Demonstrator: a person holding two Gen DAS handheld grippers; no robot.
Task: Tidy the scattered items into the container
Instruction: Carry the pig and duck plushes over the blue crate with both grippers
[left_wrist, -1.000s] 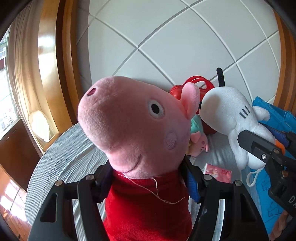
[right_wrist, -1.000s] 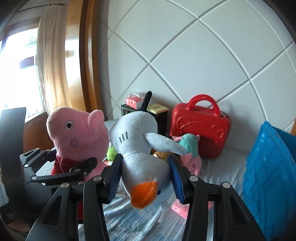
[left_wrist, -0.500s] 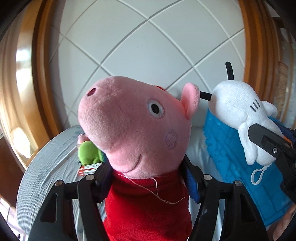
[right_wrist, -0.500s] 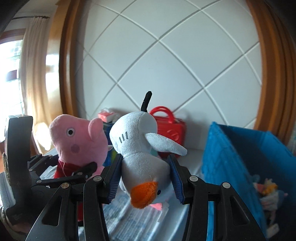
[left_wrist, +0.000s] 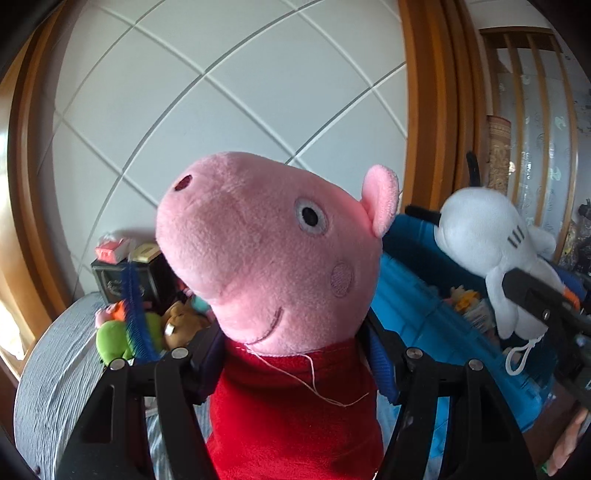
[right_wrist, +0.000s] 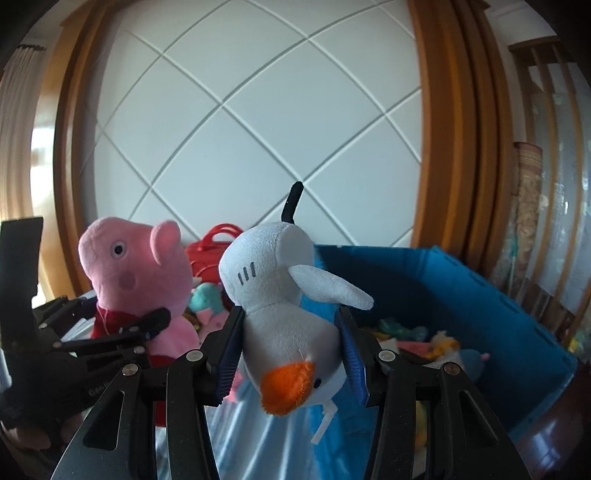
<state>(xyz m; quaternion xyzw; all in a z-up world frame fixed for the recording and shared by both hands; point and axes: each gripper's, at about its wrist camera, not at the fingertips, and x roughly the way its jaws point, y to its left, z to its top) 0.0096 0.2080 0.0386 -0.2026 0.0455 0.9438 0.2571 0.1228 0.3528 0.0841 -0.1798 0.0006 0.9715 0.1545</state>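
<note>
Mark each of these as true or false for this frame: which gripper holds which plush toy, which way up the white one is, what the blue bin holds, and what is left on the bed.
1. The left gripper is shut on the pink pig plush. True.
2. The right gripper is open and holds nothing. False: it is shut on the white bird plush.
3. The white bird plush is held with its orange beak toward the camera, tail up. True.
4. The blue bin has nothing in it. False: several small toys already lie inside.
5. A green plush and a brown bear lie on the grey bedcover. True.
</note>
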